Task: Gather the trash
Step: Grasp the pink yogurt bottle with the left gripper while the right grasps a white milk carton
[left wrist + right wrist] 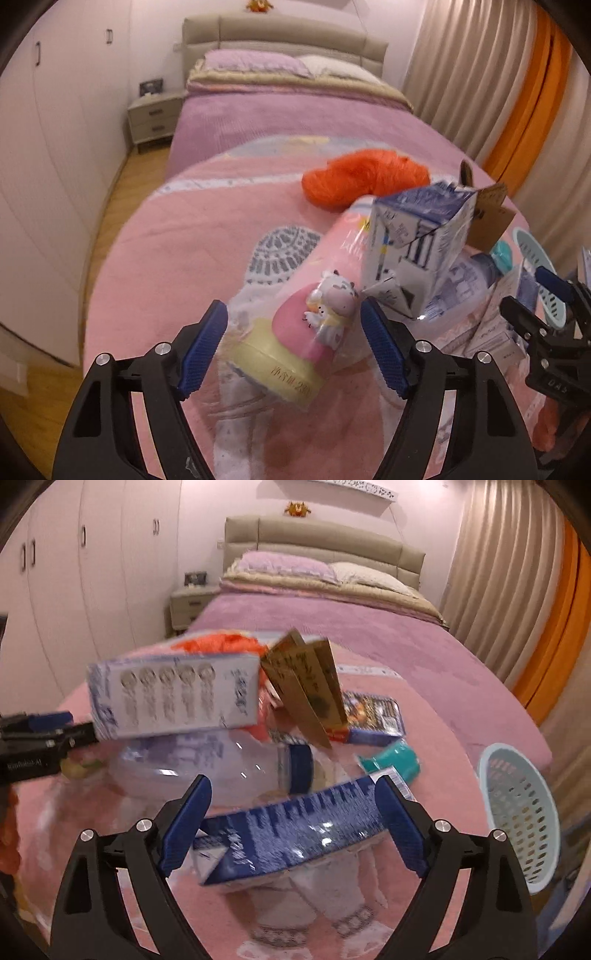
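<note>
My left gripper [293, 345] is open around the base of a pink drink bottle [317, 291] with a cream cap and a cow sticker, lying on the pink blanket. A white-and-blue carton [417, 243] leans on the bottle. My right gripper [293, 821] is open around a flattened blue carton [295, 834]. Behind it lie a clear plastic bottle [207, 764] with a blue cap, a white-blue carton [173, 698], a brown paper piece [306, 686], a teal cap [395, 762] and a dark wrapper [373, 710]. The left gripper shows at the left of the right wrist view [48, 734].
A light blue perforated basket [517, 812] lies on its side at the bed's right edge. An orange cloth [365, 175] lies further up the bed. Pillows and a headboard are at the far end, a nightstand [153, 118] and wardrobes to the left, curtains to the right.
</note>
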### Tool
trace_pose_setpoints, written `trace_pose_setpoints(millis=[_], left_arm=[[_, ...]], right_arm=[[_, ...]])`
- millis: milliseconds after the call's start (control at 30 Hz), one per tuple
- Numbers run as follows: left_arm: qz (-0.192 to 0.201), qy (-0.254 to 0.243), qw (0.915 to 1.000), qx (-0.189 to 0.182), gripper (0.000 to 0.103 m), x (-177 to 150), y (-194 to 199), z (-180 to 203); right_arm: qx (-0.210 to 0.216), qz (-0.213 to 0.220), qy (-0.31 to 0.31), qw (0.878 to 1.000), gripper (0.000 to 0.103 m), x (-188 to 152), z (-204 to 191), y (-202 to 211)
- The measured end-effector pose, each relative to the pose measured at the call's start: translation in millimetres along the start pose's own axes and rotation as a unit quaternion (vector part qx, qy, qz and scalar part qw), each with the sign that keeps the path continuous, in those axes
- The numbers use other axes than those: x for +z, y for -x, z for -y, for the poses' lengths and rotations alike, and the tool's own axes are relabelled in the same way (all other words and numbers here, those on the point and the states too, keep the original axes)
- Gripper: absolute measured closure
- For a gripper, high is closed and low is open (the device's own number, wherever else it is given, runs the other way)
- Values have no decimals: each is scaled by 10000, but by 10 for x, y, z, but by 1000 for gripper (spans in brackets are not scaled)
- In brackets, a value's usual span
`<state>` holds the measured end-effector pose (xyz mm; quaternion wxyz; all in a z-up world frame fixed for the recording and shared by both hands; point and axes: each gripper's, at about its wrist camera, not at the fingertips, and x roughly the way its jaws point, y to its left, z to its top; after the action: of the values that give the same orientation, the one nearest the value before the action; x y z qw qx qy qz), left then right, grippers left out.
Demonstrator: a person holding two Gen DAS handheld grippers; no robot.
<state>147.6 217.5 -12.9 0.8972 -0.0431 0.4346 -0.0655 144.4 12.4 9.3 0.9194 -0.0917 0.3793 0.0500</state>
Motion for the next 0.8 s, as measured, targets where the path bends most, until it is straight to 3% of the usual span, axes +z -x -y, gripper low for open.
trace_pose_setpoints(millis=[267, 433, 500, 600, 800], left_arm=[[-147, -23, 9999, 56, 50, -235, 129, 199], [-313, -2, 9995, -5, 53, -419, 253, 325], [-404, -29, 9991, -85, 53, -496, 293, 368], [-449, -71, 9990, 8, 48, -510, 286, 393], [-445, -128, 9985, 277, 44, -378, 177, 393]], right_arm=[[206, -273, -328, 9989, 17, -352, 599, 115], [371, -484, -816, 9948, 17, -519, 1066, 89], [713, -601, -1087, 9897, 17, -541, 1173, 79], [1249, -633, -1382, 9804, 17, -563, 1181, 139], [1636, -1141, -1775, 9637, 16, -575, 938, 30]])
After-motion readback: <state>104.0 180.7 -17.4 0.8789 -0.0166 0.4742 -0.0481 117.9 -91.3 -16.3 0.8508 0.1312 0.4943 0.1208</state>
